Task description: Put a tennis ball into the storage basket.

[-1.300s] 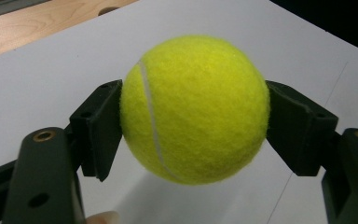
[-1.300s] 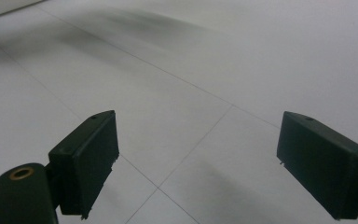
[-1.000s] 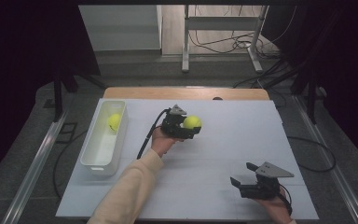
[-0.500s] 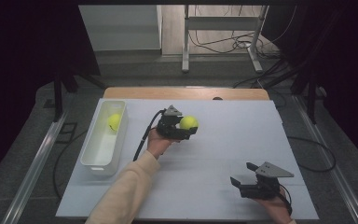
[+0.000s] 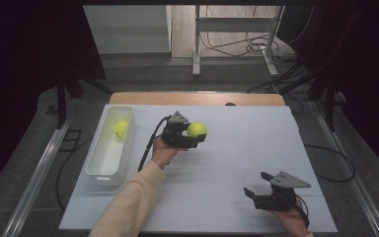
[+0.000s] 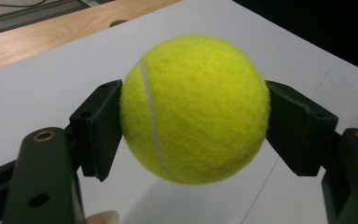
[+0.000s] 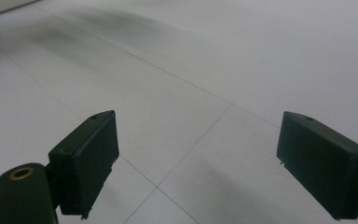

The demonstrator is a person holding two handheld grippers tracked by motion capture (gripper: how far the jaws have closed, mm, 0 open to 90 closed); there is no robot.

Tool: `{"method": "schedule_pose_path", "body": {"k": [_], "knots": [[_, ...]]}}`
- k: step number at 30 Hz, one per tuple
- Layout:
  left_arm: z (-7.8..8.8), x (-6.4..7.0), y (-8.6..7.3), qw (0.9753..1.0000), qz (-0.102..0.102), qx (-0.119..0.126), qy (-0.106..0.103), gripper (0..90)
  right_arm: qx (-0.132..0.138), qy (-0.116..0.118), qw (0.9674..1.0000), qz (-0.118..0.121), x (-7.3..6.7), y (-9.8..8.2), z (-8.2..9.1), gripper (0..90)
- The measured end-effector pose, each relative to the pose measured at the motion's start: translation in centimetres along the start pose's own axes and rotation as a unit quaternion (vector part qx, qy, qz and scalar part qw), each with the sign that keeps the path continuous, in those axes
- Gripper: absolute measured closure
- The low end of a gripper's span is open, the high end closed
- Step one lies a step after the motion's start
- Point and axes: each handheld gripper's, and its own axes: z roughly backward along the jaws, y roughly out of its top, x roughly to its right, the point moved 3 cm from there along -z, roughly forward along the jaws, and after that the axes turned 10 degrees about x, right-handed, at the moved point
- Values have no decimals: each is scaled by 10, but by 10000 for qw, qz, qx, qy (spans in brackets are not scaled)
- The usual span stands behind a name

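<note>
**Left gripper holds a ball above the table**

In the high view the left gripper sits a little toward 10 o'clock from the table's centre, its jaws pointing to 3 o'clock. They are clamped on a yellow ball. The left gripper view shows both black pads pressed into the ball's sides at 9 and 3 o'clock, the white seam curving down its face, and the white table beneath.

A bin stands along the table's 9 o'clock edge, well apart from the held ball. A second ball lies in its far end.

The right gripper rests near the 5 o'clock corner. In the right gripper view its jaws stand wide apart with nothing between them, above the table.
</note>
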Motion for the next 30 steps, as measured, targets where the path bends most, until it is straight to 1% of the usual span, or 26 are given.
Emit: {"method": "schedule_pose_path", "body": {"k": [7,15,18,23,25,30], "knots": [[7,0,1,10000,-37,43,-21,259,-12,-12,10000,-1,0,0,0,133],[17,1,1,9999,9,124,-63,259,-31,-25,10000,-17,0,-1,0,133],[22,3,1,9997,49,202,-88,259,-33,-29,10000,-18,0,-1,0,133],[29,3,2,9996,37,272,-105,259,-43,-43,10000,-5,0,-1,0,133],[31,3,2,9995,33,282,-104,259,-24,-36,10000,-33,0,-1,-1,133],[38,2,-1,9995,28,293,-117,259,-32,-51,10000,-18,0,-1,-1,133]]}}
